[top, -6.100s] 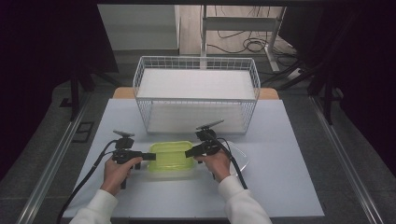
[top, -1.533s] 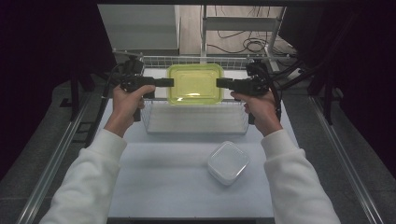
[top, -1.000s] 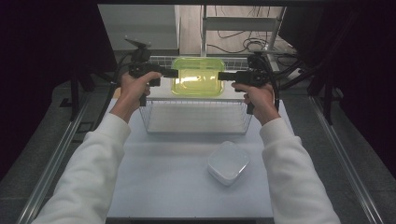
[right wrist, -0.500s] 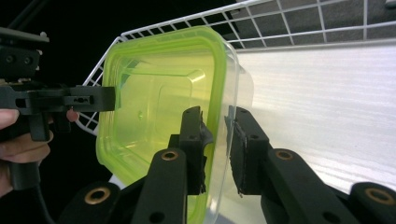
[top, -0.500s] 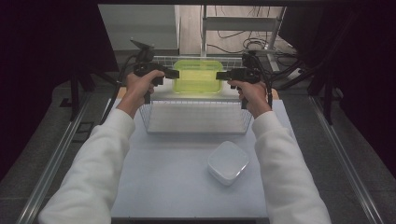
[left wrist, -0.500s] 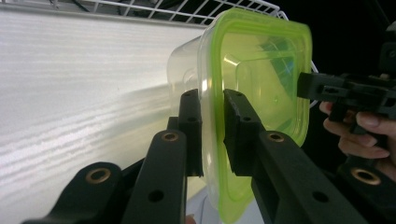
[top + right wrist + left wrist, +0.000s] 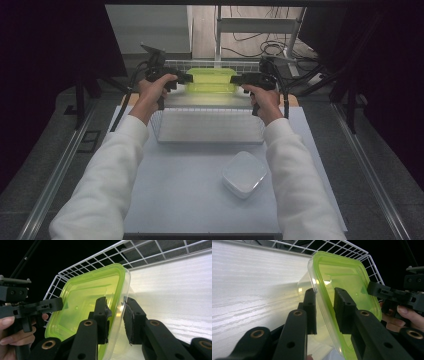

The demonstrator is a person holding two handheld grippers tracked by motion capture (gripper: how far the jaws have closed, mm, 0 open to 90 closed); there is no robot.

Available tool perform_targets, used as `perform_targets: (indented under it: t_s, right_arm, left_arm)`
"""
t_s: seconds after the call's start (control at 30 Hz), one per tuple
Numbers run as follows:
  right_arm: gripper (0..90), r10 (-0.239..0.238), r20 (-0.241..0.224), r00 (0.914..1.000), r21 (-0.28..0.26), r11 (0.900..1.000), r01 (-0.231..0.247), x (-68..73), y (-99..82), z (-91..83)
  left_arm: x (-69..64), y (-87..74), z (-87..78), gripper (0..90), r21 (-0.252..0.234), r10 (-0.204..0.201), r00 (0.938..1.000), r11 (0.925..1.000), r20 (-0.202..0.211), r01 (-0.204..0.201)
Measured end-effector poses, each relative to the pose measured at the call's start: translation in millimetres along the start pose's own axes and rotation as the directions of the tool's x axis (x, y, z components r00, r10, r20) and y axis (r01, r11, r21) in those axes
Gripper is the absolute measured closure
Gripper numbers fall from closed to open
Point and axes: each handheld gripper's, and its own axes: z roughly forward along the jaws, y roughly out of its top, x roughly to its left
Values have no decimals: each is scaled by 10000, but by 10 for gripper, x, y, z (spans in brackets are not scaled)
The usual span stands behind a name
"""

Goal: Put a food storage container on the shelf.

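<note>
Left gripper (image 7: 186, 78): its two black jaws stand on either side of the rim of the yellow-green translucent plastic container (image 7: 212, 80), one jaw inside the wall and one outside, pinching that edge; in the left gripper view the same gripper (image 7: 325, 307) shows the container (image 7: 344, 282) wall passing between its fingers (image 7: 343, 305), tilted relative to them.

Right gripper (image 7: 235, 79): jaws closed likewise on the opposite rim of the container; in the right gripper view the gripper (image 7: 116, 315) straddles the container (image 7: 85, 300) wall, with one finger (image 7: 101, 315) on the green inner side and the other on the clear outer side.

The container is held between the two sets of fingers, above the far end of the white wire basket (image 7: 210, 127); whether it touches the basket floor cannot be told; the basket's pale floor lies below and nearer the person than the fingers.

The basket stands on the white table (image 7: 175, 200); a clear, rounded square plastic lid (image 7: 244, 173) lies on the table well apart from the fingers, on the person's side of the basket, towards the right sleeve (image 7: 295, 185).
</note>
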Motion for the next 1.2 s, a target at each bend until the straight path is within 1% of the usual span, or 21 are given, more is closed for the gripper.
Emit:
perform_targets:
  t_s: [0.03,0.1,0.13,0.2,0.23,0.3,0.43,0.53,0.6,0.63,0.67,0.7,0.73,0.77,0.8,0.87,0.9,1.0,1.07,1.13,1.2]
  right_arm:
    - [695,-6,22,10000,-51,10000,6,-1,-4,2]
    - [597,0,-98,10000,-155,9999,-1,2,-15,13]
    - [536,44,-121,9999,-199,9998,-47,6,-18,15]
    - [515,-125,137,9998,-567,9983,133,30,-34,-10]
    - [464,-171,253,9995,-756,9970,190,49,-43,-28]
    - [430,-262,208,9994,-1019,9944,282,73,-55,-59]
    - [366,-879,438,9952,-1662,9816,940,136,-74,-166]
    - [346,-1462,620,9873,-1813,9711,1552,170,-80,-279]
    - [336,-1788,590,9821,-1615,9692,1861,189,-91,-349]
    - [336,-2017,634,9774,-1422,9675,2089,203,-102,-383]
    - [336,-2346,694,9696,-1222,9626,2417,221,-121,-425]
    - [336,-2748,703,9589,-1057,9538,2811,237,-147,-478]
    - [334,-3100,731,9479,-899,9446,3158,254,-175,-533]
    - [330,-3431,783,9360,-727,9344,3486,265,-206,-589]
    - [325,-3720,879,9241,-525,9246,3772,273,-239,-642]
    - [324,-4145,1002,9045,-209,9080,4184,283,-318,-737]
    - [323,-4266,1016,8987,-115,9028,4299,284,-361,-781]
    - [315,-4488,899,8891,87,8931,4499,273,-504,-906]
    - [311,-4620,783,8834,152,8866,4623,249,-631,-974]
    - [306,-4786,765,8747,343,8780,4774,202,-790,-1032]
    - [303,-4865,667,8711,405,8737,4848,131,-966,-1102]
  left_arm:
    - [6,-6,5,705,-74,-41,10000,10000,68,42]
    - [19,-14,0,616,-292,-54,9995,9996,306,63]
    - [17,-16,-13,580,-401,92,9997,9992,217,-83]
    - [3,-20,-46,520,-644,360,9993,9972,-138,-368]
    - [0,-23,-67,484,-761,433,9989,9961,-170,-445]
    - [-19,-36,-114,414,-986,613,9980,9932,-151,-625]
    - [-101,-104,-244,344,-1353,1116,9933,9842,-283,-1144]
    - [-181,-178,-366,314,-1455,1657,9849,9744,-495,-1713]
    - [-236,-245,-445,304,-1351,2092,9755,9668,-687,-2169]
    - [-260,-289,-486,297,-1185,2319,9696,9635,-778,-2399]
    - [-286,-342,-526,291,-1050,2466,9662,9616,-753,-2536]
    - [-313,-402,-567,286,-965,2583,9636,9596,-695,-2642]
    - [-339,-466,-614,281,-889,2778,9579,9548,-725,-2836]
    - [-364,-533,-652,280,-823,2897,9540,9517,-774,-2956]
    - [-376,-596,-691,277,-687,3098,9472,9464,-832,-3156]
    - [-392,-726,-757,276,-530,3308,9393,9403,-906,-3363]
    - [-392,-789,-784,276,-472,3364,9372,9387,-927,-3416]
    - [-402,-986,-864,275,-205,3578,9285,9322,-993,-3614]
    - [-396,-1129,-909,274,-179,3576,9288,9324,-976,-3609]
    - [-387,-1292,-942,272,-117,3721,9227,9269,-1012,-3751]
    - [-363,-1471,-969,271,-164,3751,9212,9254,-1039,-3786]
